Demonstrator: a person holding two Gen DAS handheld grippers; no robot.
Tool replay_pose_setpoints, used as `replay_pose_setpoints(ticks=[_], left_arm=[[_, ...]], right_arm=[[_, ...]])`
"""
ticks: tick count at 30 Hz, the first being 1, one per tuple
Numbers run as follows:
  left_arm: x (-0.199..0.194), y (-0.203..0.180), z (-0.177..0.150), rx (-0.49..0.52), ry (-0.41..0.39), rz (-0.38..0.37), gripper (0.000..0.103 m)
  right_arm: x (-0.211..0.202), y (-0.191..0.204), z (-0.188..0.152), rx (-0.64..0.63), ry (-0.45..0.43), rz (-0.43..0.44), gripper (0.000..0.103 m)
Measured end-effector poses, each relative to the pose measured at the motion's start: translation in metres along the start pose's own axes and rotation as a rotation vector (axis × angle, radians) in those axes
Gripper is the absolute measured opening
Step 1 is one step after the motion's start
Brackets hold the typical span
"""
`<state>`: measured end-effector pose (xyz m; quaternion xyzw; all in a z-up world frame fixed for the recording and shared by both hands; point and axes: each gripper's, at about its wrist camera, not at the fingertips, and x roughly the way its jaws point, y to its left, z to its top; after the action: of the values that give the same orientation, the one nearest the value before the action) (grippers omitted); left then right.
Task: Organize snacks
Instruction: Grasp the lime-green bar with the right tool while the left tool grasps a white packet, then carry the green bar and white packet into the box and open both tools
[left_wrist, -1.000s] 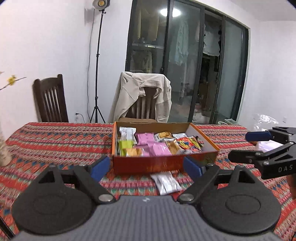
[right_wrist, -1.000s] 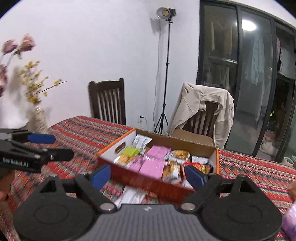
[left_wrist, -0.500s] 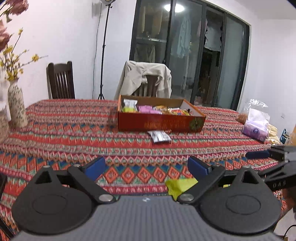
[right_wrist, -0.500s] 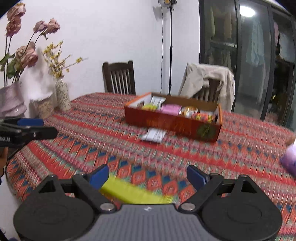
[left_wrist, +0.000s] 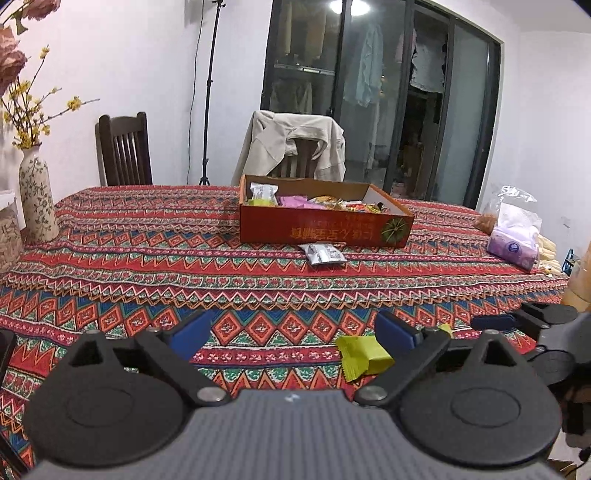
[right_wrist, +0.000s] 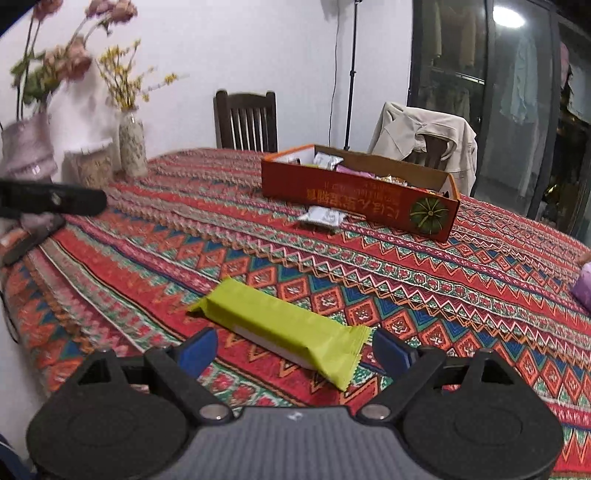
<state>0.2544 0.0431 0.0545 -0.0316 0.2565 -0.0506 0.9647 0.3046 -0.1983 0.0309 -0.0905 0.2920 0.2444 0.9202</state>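
**Most snacks boxed, two packets left out on the table**

Left wrist view: the left claw hangs low over the near edge of the table, its blue tips spread wide with nothing between them. Far across the patterned cloth stands the orange cardboard box, already holding a row of snacks: a white packet upright at its left end, pink and orange wrappers beside it. A silver-white snack packet lies on the cloth just in front of the box, outside it. Close to the claw's right tip lies a yellow-green snack bar, partly hidden behind that tip. The right claw shows at the right edge; from here I cannot tell how its tips stand.

Right wrist view: the right claw's tips are wide apart and empty, poised just short of the yellow-green snack bar, which lies flat and diagonal on the cloth, its crimped end nearest the right tip. The box and the silver-white packet sit well beyond it.

Judging by this, the sorting is well along; the bar and the silver-white packet are still to be boxed, the bar probably first.
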Motion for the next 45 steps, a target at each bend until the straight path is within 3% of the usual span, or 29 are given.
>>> replay_pose_setpoints(ticks=[7,11,16,19,26,31,32,34,35,38,45], left_arm=[[0.027,0.011,0.001,-0.015,0.043,0.0,0.098],[0.055,0.012,0.006,-0.009,0.076,0.0,0.098],[0.099,0.004,0.022,0.032,0.102,-0.026,0.097],[0.135,-0.01,0.037,0.084,0.114,-0.063,0.097],[0.241,-0.05,0.074,0.133,0.15,-0.107,0.086],[0.301,-0.059,0.08,0.065,0.22,-0.09,0.072],[0.306,-0.059,0.079,0.059,0.218,-0.077,0.069],[0.31,-0.058,0.077,0.068,0.204,-0.051,0.054],[0.31,-0.057,0.076,0.076,0.194,-0.043,0.054],[0.307,-0.055,0.076,0.075,0.197,-0.051,0.043],[0.258,-0.053,0.067,0.066,0.197,-0.086,0.041]], right_arm=[[0.044,0.004,0.014,-0.105,0.024,0.008,0.089],[0.07,-0.007,0.023,-0.087,0.049,-0.005,0.072],[0.091,-0.055,0.032,0.112,0.048,-0.079,0.044],[0.1,-0.086,0.033,0.199,0.034,-0.13,0.037],[0.116,-0.137,0.032,0.336,-0.018,-0.172,0.036],[0.121,-0.142,0.031,0.34,-0.005,-0.169,0.044],[0.122,-0.139,0.032,0.327,-0.002,-0.167,0.045],[0.123,-0.137,0.033,0.311,0.002,-0.175,0.044],[0.123,-0.137,0.033,0.313,0.002,-0.175,0.038],[0.12,-0.138,0.033,0.318,-0.015,-0.166,0.034],[0.109,-0.136,0.031,0.311,-0.041,-0.132,0.033]])
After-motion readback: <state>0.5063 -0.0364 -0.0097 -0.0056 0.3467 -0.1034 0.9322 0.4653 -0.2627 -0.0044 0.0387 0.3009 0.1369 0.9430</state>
